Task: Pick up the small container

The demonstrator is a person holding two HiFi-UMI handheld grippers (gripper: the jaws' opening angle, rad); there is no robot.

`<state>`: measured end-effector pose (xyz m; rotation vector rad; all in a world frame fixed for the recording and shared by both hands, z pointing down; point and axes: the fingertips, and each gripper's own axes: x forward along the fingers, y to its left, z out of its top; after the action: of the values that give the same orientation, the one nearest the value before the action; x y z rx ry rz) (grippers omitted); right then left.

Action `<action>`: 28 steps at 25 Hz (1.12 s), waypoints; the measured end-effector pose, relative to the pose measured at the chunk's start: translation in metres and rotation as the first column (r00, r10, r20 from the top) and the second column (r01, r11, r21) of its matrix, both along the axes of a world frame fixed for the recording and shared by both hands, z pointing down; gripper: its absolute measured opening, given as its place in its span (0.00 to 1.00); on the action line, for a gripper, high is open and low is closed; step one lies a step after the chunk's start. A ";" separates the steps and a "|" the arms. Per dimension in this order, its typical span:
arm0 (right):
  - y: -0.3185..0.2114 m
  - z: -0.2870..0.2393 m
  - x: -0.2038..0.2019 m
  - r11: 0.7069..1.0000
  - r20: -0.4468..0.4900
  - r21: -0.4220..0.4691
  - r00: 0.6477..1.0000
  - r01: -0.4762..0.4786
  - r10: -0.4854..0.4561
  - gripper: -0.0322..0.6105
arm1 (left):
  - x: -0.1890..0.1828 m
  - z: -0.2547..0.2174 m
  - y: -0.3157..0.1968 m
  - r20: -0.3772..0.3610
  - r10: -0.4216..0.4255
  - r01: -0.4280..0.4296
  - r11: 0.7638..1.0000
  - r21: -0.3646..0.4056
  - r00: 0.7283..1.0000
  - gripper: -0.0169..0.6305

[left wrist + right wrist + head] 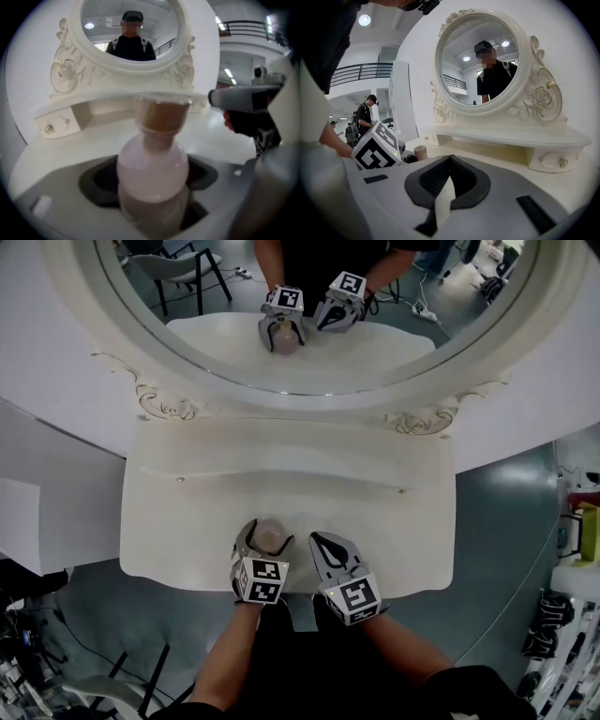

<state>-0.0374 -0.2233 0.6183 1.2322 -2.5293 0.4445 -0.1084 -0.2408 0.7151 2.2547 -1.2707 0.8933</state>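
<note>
The small container [269, 535], a rounded pale pink bottle with a tan cap [161, 115], stands upright near the front edge of the white vanity table [178, 531]. My left gripper [269, 527] reaches around it with its jaws wide; dark gaps show on both sides of the bottle [152, 168] in the left gripper view, so the pads do not press it. My right gripper [320, 541] rests just to the right of the bottle, shut and empty, its jaw tips meeting [450, 158]. From the right gripper view only the bottle's cap [420, 151] shows beside the left gripper's marker cube [377, 147].
A large oval mirror [319, 343] in an ornate white frame rises behind a raised shelf with small drawers [281, 474]. It reflects both grippers and the bottle. Grey floor lies right of the table [506, 521]; racks and clutter stand at the far right [572, 596].
</note>
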 end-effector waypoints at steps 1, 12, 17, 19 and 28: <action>0.000 0.000 0.001 1.000 0.000 0.001 1.000 -0.003 0.003 0.04 | 0.000 -0.001 0.000 0.001 0.000 0.000 1.000 0.005 1.000 0.64; 0.005 -0.002 0.005 1.000 0.004 0.009 1.000 -0.014 0.014 0.04 | -0.004 -0.017 0.000 -0.016 -0.015 0.016 0.996 0.088 1.000 0.64; 0.005 -0.006 0.006 1.000 0.001 0.022 1.000 -0.016 0.016 0.04 | -0.007 -0.047 -0.001 -0.032 -0.023 0.028 0.989 0.147 0.999 0.64; 0.004 -0.009 0.005 0.999 0.003 0.032 1.000 -0.014 0.014 0.04 | -0.008 -0.062 -0.001 -0.038 -0.026 0.033 0.983 0.178 0.999 0.64; -0.005 -0.032 -0.001 0.996 0.015 0.087 1.000 -0.015 0.014 0.04 | -0.012 -0.140 -0.005 -0.074 -0.029 0.050 0.949 0.311 0.997 0.64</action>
<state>-0.0381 -0.2286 0.5868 1.2834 -2.5780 0.3502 -0.1206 -0.2455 0.5753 2.4640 -1.5106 0.6291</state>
